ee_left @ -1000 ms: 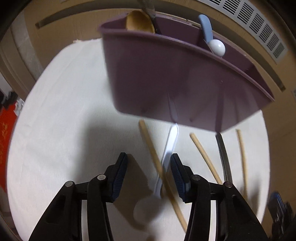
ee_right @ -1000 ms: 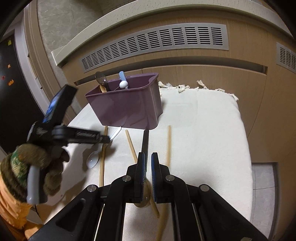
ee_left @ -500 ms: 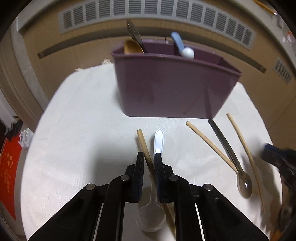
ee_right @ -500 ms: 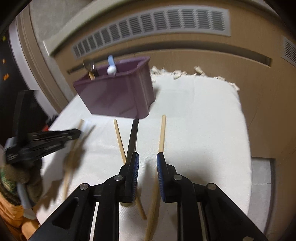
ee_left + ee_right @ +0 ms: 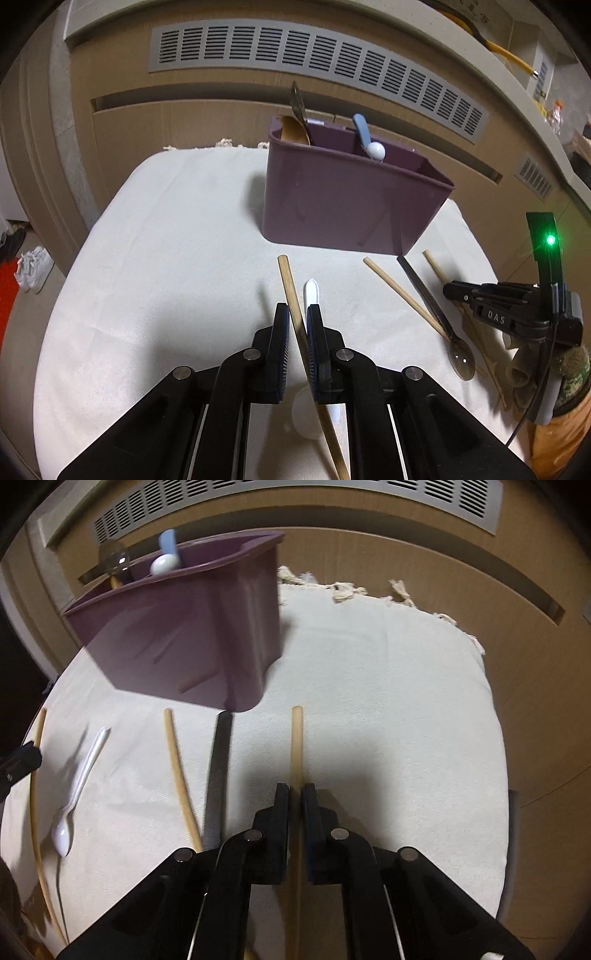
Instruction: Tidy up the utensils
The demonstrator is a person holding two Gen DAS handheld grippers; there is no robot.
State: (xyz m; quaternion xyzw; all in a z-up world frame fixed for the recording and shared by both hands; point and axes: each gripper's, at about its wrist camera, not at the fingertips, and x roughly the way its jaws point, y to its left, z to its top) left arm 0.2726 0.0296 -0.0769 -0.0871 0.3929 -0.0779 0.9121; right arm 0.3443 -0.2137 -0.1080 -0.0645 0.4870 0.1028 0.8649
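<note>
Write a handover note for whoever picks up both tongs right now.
Left tongs: closed on a wooden stick beside the white spoon.
Right tongs: closed on another wooden stick.
Done: a metal spoon, a wooden spoon and a blue-handled spoon stand in the purple bin.
Left on the cloth: both held sticks, the white spoon, a third stick, the dark-handled spoon.

Left gripper [image 5: 296, 319] is sitting low, jaws narrowed onto a wooden stick [image 5: 291, 295]; right gripper [image 5: 296, 797] is clamping a wooden stick too, jaws nearly closed.
</note>
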